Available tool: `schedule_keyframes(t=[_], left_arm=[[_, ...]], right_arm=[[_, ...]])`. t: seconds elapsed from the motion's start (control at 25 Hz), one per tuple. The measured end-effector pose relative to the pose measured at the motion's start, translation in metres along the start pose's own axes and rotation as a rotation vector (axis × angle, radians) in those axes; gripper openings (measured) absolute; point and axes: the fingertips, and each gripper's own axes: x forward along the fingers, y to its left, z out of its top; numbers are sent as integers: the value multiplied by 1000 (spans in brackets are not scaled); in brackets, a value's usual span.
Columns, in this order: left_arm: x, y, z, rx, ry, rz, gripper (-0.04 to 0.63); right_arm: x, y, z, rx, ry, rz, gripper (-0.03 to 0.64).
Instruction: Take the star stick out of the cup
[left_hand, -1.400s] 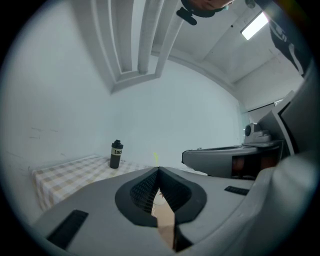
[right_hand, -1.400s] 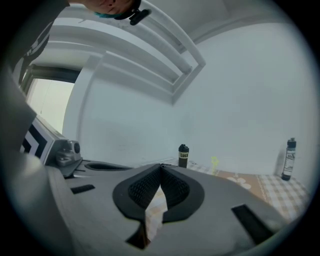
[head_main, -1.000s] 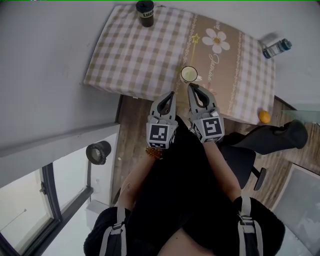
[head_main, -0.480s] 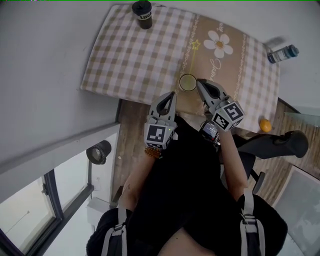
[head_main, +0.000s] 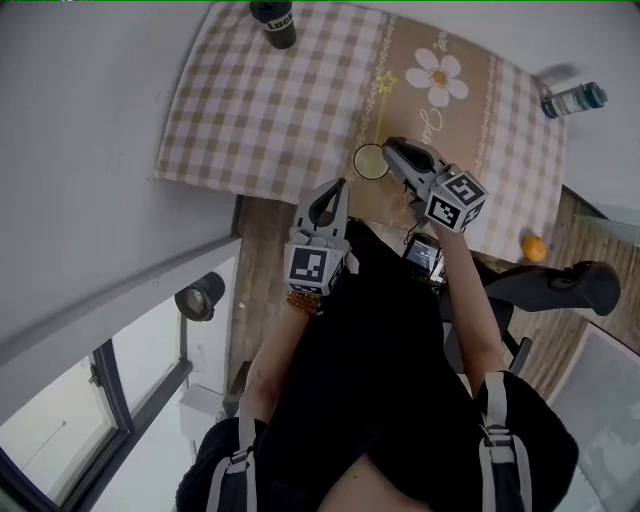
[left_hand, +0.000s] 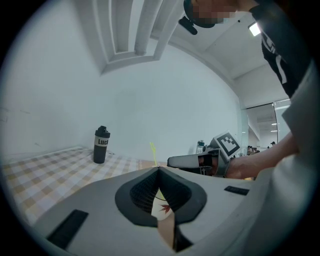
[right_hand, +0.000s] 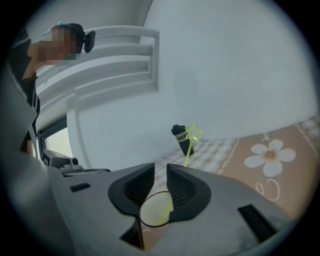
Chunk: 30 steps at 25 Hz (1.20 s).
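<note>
While the left hand-held gripper (head_main: 340, 186) hung just short of the near edge of the bench (head_main: 260, 110), its jaws met at the tips with nothing held. The real change lay to its right. The cup (head_main: 371, 161) stood near that same edge, on the seam between the checked cloth and the tan flowered panel. The star stick (head_main: 383, 105) was in it, leaning away from the person with its yellow star well clear of the rim.

The right hand-held gripper (head_main: 393, 155) had swung across from beside its partner, rolled onto its side, and arrived at the cup's right rim. Its jaws had just been opening and stood partly apart. In its own view the cup's mouth showed through the gap and the stick rose just past the right jaw, but the pads pressed on neither. I judged this the line-up for the grasp, not the grasp itself, with the closing and the lift yet to come.

Farther back, a dark bottle (head_main: 274, 22) stood at the bench's far left corner, against the pale wall. A water bottle (head_main: 574, 100) lay at the far right edge and an orange (head_main: 534, 247) sat near the right front corner. A black chair (head_main: 560, 285) was beside that corner, on the wooden floor (head_main: 255, 260).
</note>
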Motion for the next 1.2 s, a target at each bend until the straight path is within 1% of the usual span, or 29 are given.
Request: schedule_keyframes(t=[0.04, 0.2, 0.28, 0.32, 0.52, 0.68, 0.88, 0.92, 0.96, 1.2], left_arm=[[-1, 0, -1, -1, 5, 4, 2], [2, 4, -8, -10, 28, 16, 2], [4, 6, -9, -12, 32, 23, 2], [4, 7, -9, -11, 34, 27, 2], [6, 9, -17, -12, 58, 37, 2], [9, 12, -18, -16, 53, 49, 2], [16, 15, -20, -7, 59, 56, 2], [17, 15, -21, -9, 64, 57, 2], [19, 16, -21, -10, 65, 59, 2], [25, 13, -25, -11, 69, 50, 1]], right_arm=[[3, -2, -3, 10, 9, 11, 87], [13, -15, -11, 29, 45, 32, 89], [18, -20, -14, 48, 60, 43, 144], [20, -23, -16, 60, 64, 47, 149], [26, -32, -24, 112, 81, 63, 149], [30, -33, -31, 141, 99, 90, 149], [37, -26, -40, 113, 156, 138, 147], [38, -24, -42, 114, 163, 147, 133], [39, -23, -43, 117, 166, 156, 124], [40, -23, -41, 148, 150, 173, 124]])
